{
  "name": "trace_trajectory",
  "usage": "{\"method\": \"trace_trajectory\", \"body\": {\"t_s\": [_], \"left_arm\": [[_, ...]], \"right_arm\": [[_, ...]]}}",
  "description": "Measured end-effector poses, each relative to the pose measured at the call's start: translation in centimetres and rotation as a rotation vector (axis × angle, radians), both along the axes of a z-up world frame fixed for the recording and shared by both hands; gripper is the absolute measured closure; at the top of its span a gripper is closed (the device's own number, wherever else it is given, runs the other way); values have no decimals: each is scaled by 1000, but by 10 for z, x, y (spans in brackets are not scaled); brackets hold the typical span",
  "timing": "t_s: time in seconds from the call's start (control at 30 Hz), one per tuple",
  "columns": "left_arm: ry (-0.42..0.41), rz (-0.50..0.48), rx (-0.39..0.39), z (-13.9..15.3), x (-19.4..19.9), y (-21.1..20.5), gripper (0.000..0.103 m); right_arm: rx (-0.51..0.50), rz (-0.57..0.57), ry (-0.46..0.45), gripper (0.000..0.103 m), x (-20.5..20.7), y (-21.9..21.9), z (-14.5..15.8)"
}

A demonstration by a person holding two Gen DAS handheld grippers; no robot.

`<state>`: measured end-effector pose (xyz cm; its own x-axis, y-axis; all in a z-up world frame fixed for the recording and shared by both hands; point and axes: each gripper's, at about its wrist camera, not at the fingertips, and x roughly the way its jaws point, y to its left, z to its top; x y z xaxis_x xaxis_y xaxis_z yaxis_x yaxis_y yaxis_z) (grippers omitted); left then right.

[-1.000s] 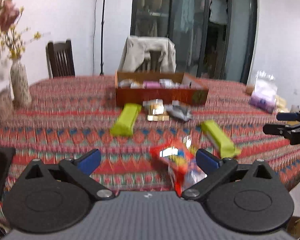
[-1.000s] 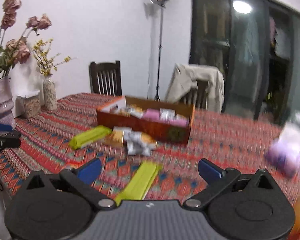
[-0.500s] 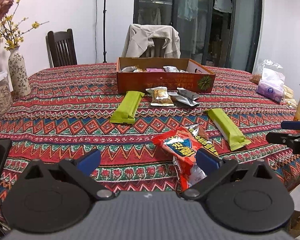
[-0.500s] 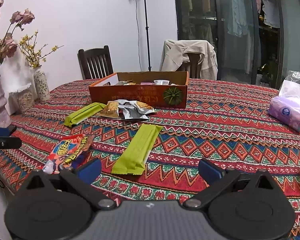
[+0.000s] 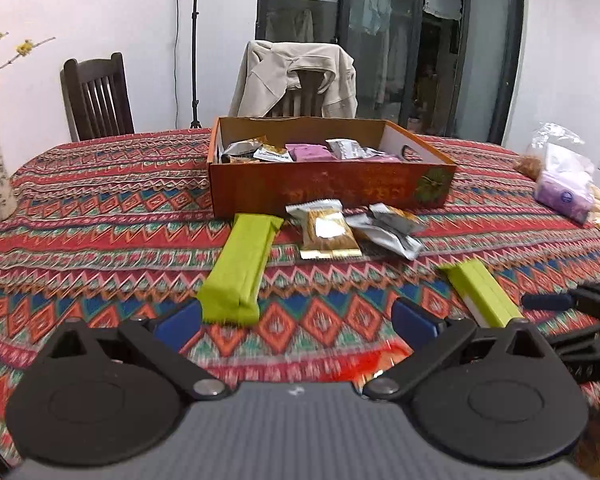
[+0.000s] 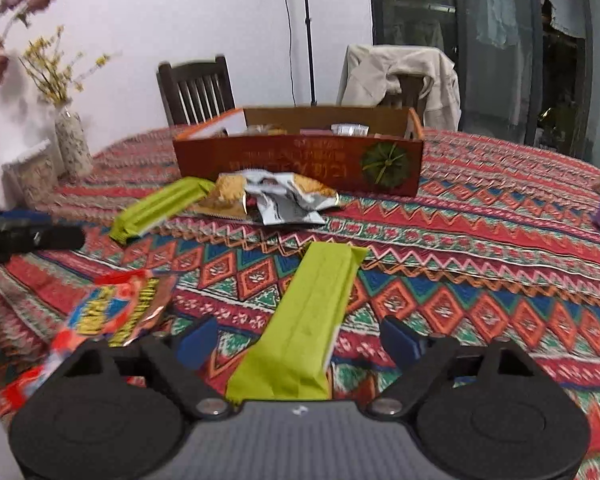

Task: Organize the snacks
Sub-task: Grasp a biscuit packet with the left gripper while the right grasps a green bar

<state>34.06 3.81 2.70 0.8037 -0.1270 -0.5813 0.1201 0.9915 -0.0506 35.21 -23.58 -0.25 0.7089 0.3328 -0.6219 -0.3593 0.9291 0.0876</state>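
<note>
Far across the table (image 5: pixel 100 208) from me stands the box (image 5: pixel 328 186) with small packets (image 5: pixel 308 152) inside it, and just before its near wall lie two loose packets (image 5: pixel 328 230) side by side. Left of those a long bar (image 5: pixel 240 268) runs toward my left gripper (image 5: pixel 296 320), while a second bar (image 6: pixel 308 320) lies right of it, its near end between the spread fingers of my right gripper (image 6: pixel 296 340). A flat snack bag (image 6: pixel 112 312) lies nearest me, left of that second bar, and two chairs (image 5: pixel 96 96) stand behind the table's far edge.

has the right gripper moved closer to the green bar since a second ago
Yes. In the right wrist view the near green bar now lies between the open right gripper fingers, and the orange box looks larger, so it has advanced toward both.
</note>
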Motion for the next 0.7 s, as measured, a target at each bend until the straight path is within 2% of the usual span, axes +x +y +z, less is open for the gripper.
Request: {"method": "trace_trajectory", "body": {"t_s": [0.07, 0.17, 0.23, 0.3, 0.53, 0.6, 0.63, 0.7], "left_arm": [[-1, -15, -19, -2, 16, -3, 0], [-1, -53, -18, -3, 42, -12, 5], [11, -80, -13, -5, 63, -19, 18], [25, -96, 0, -8, 84, -29, 31], [90, -68, 20, -28, 145, -52, 43], [107, -43, 79, -37, 154, -58, 51], [111, -38, 91, -41, 155, -58, 51], [109, -39, 74, -46, 153, -54, 51]], "right_arm": [[-17, -10, 6, 45, 12, 5, -5], [-34, -26, 8, 56, 30, 5, -10], [-54, -37, 2, 62, 40, 2, -11], [-78, -55, -4, 63, 53, -1, -10], [-96, -77, -2, 63, 84, -19, -11], [-82, -75, 2, 63, 88, -22, -12], [-78, -72, 2, 63, 89, -23, -12], [-74, -66, 2, 63, 92, -24, -12]]}}
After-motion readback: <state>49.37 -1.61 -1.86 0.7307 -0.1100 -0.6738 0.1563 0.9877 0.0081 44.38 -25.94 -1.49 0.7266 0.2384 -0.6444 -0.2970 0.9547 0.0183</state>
